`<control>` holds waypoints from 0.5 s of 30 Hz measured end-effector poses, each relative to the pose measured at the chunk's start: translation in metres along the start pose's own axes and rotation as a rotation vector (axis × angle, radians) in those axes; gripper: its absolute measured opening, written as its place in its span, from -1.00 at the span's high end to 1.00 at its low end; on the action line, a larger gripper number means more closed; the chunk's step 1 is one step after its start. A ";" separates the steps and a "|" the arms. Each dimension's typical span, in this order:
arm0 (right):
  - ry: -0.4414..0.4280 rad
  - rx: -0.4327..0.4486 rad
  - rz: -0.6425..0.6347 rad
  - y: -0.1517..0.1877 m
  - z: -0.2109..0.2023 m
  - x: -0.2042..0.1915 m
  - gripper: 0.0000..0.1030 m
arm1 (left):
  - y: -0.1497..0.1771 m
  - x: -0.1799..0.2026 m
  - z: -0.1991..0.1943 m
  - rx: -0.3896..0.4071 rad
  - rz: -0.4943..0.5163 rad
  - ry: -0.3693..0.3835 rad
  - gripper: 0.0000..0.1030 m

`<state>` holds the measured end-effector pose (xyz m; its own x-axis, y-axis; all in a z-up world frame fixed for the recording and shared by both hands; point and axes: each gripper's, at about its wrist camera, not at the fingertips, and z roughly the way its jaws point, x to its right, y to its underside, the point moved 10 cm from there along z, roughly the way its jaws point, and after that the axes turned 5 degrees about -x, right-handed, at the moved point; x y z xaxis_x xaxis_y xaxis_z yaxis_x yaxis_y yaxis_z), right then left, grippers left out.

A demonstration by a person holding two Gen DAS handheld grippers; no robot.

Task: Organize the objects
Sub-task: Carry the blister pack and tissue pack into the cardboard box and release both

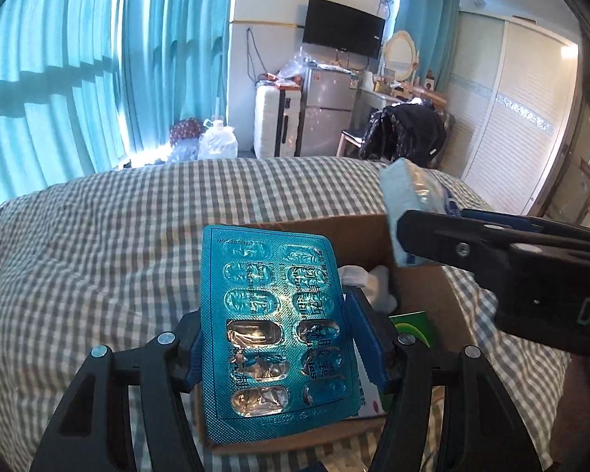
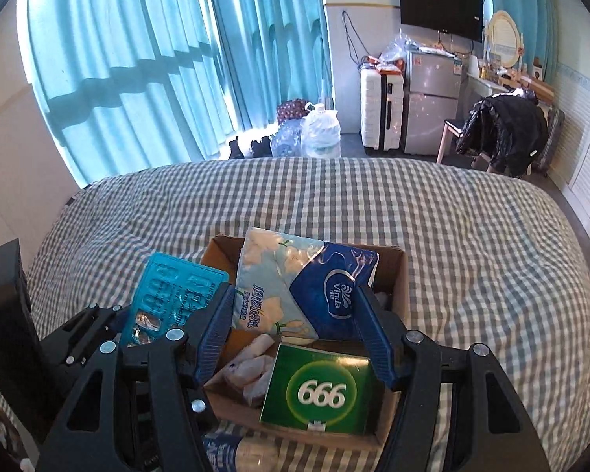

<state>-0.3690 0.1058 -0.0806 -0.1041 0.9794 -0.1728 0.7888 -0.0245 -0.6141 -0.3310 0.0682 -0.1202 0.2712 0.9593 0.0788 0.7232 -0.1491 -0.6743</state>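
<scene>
My left gripper (image 1: 273,338) is shut on a teal blister pack of pills (image 1: 271,314), held upright over the near left side of an open cardboard box (image 1: 358,236). The pack also shows in the right wrist view (image 2: 169,295). My right gripper (image 2: 293,326) is shut on a blue and white Vinda tissue pack (image 2: 303,283), held above the box (image 2: 397,275). In the left wrist view the right gripper (image 1: 401,232) comes in from the right with the tissue pack (image 1: 409,192). Inside the box lie a green 666 carton (image 2: 322,389) and white wrapped items (image 2: 251,369).
The box sits on a bed with a grey and white checked cover (image 2: 472,259). A plastic bottle (image 2: 240,452) lies on the bed just in front of the box. Beyond the bed are teal curtains (image 2: 137,59), a water jug (image 2: 320,129), a suitcase, a fridge and a chair with a black jacket (image 2: 499,129).
</scene>
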 end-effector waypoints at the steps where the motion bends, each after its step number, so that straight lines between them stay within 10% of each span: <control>1: -0.002 -0.002 0.004 0.001 0.004 0.002 -0.20 | 0.001 0.002 0.005 -0.005 0.002 0.004 -0.23; 11: -0.046 -0.001 0.043 0.003 0.011 0.015 -0.27 | 0.010 0.011 0.016 -0.012 0.008 0.035 -0.27; 15: -0.099 0.032 0.047 -0.001 -0.011 0.013 -0.56 | 0.001 0.011 -0.001 0.020 0.007 0.031 -0.92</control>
<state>-0.3643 0.1212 -0.0737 -0.1283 0.9525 -0.2762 0.7748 -0.0776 -0.6274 -0.3267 0.0785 -0.1196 0.2960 0.9502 0.0971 0.7089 -0.1505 -0.6891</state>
